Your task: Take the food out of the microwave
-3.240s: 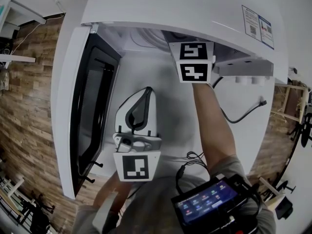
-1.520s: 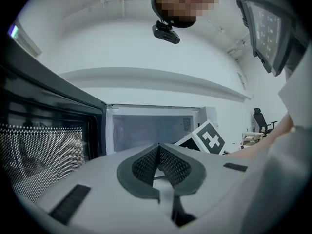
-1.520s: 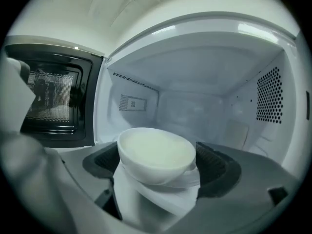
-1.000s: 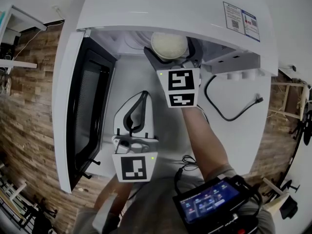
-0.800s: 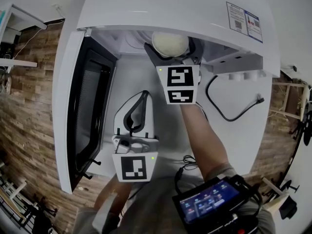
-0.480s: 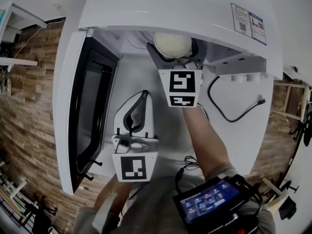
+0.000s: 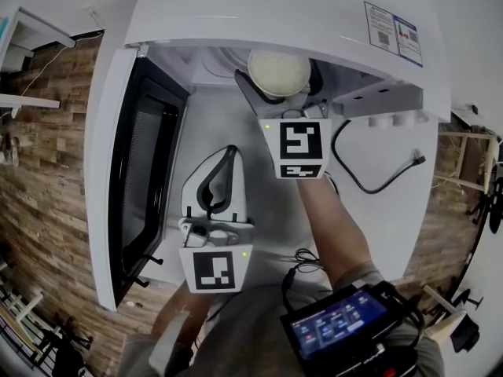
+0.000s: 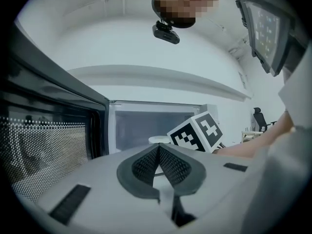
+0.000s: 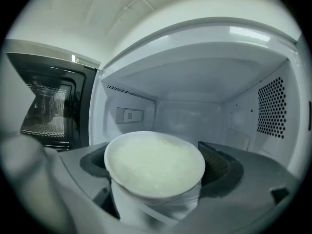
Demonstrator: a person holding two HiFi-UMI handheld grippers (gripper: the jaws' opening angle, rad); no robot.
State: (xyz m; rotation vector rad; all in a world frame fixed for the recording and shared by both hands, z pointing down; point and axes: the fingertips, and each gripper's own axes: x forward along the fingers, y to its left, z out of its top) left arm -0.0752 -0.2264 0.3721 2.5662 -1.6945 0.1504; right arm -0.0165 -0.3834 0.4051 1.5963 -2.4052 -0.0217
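Right gripper view — right tool point(image 9: 156, 186) pinches the food cup point(image 9: 154, 160); left tool point(image 8: 158, 164) pressed together, empty.

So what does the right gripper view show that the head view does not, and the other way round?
Only the right gripper view: the microwave's back wall and its perforated side wall. Only the head view: the left tool, shut with nothing in it, the black cable and the stickers on the microwave's top. Both: the bowl of food gripped by the right tool, and the open door.
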